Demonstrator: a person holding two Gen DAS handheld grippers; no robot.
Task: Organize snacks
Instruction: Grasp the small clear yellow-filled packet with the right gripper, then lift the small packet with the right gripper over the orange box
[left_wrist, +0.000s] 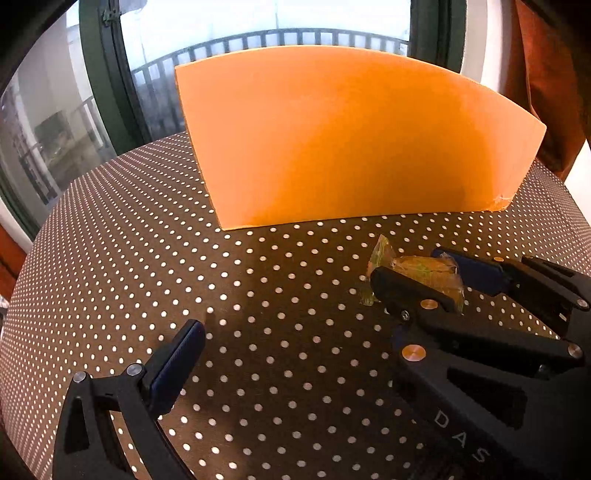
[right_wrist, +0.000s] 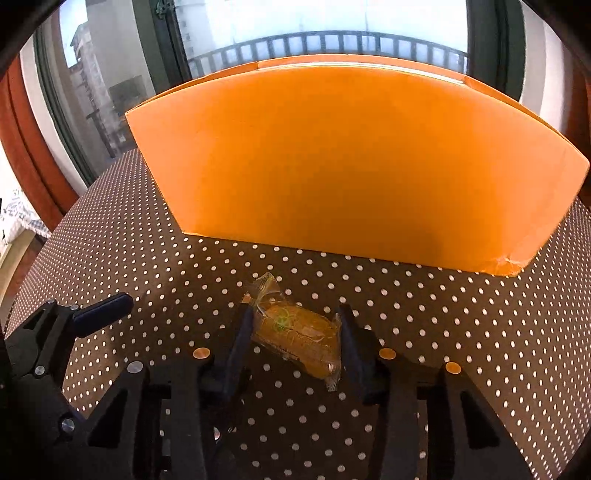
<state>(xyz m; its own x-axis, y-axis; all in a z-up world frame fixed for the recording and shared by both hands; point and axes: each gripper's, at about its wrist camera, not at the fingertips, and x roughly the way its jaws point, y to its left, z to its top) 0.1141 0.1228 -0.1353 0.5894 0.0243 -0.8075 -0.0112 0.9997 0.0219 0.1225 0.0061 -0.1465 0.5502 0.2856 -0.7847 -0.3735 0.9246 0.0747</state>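
Left wrist view: my left gripper (left_wrist: 295, 354) shows only one blue-padded finger (left_wrist: 173, 369), at lower left; its partner is hidden behind my right gripper (left_wrist: 413, 273), so I cannot tell how far it is spread, and nothing lies by the finger I see. The small snack in a clear crinkly wrapper (left_wrist: 424, 271) sits on the brown white-dotted tablecloth (left_wrist: 258, 295), just short of the tall orange cardboard box (left_wrist: 332, 140).

Right wrist view: my two right fingers (right_wrist: 238, 343) bracket the snack (right_wrist: 295, 336) and appear to press its sides, though the hold sits toward one end. Risk, in my judgement: slick film may slide or swivel on lifting, and the box (right_wrist: 351, 166) wall is high enough to catch the snack.

Only this view shows the box's open top and far wall; only the left view shows the grip from the side.
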